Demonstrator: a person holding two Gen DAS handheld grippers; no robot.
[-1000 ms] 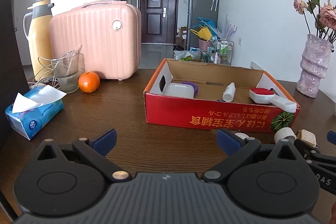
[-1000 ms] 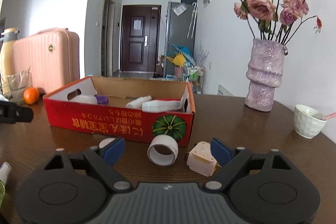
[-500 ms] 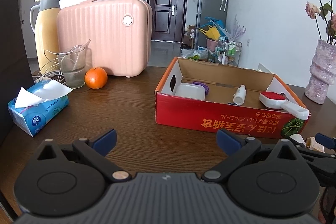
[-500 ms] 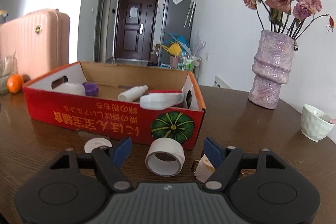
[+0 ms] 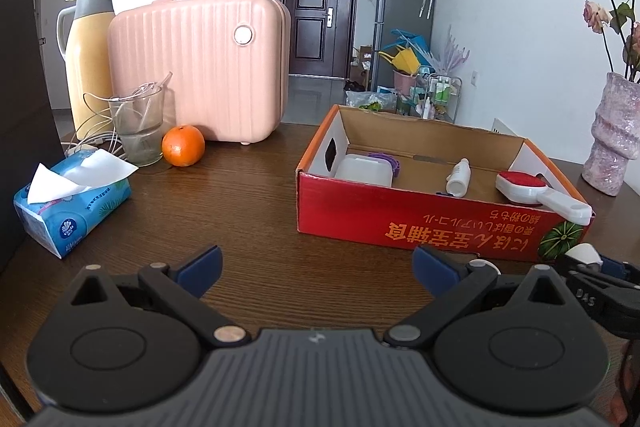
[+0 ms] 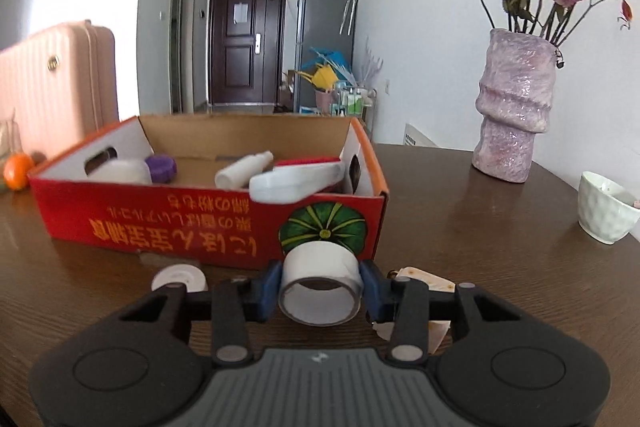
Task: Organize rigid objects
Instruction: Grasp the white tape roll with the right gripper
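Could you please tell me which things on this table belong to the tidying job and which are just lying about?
Part of the job:
- tape roll, between the pads of the right gripper, whose jaws have just been closing
- red cardboard box
- small white disc
- beige tag

Just lying about:
- orange
- tissue pack
- pink case
- vase
- white cup

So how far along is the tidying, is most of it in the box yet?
Partly. The red cardboard box already holds a white container, purple lid, small white bottle and lint brush. The right gripper has just closed on the tape roll. A white disc and a beige item remain on the table. The left gripper is open.
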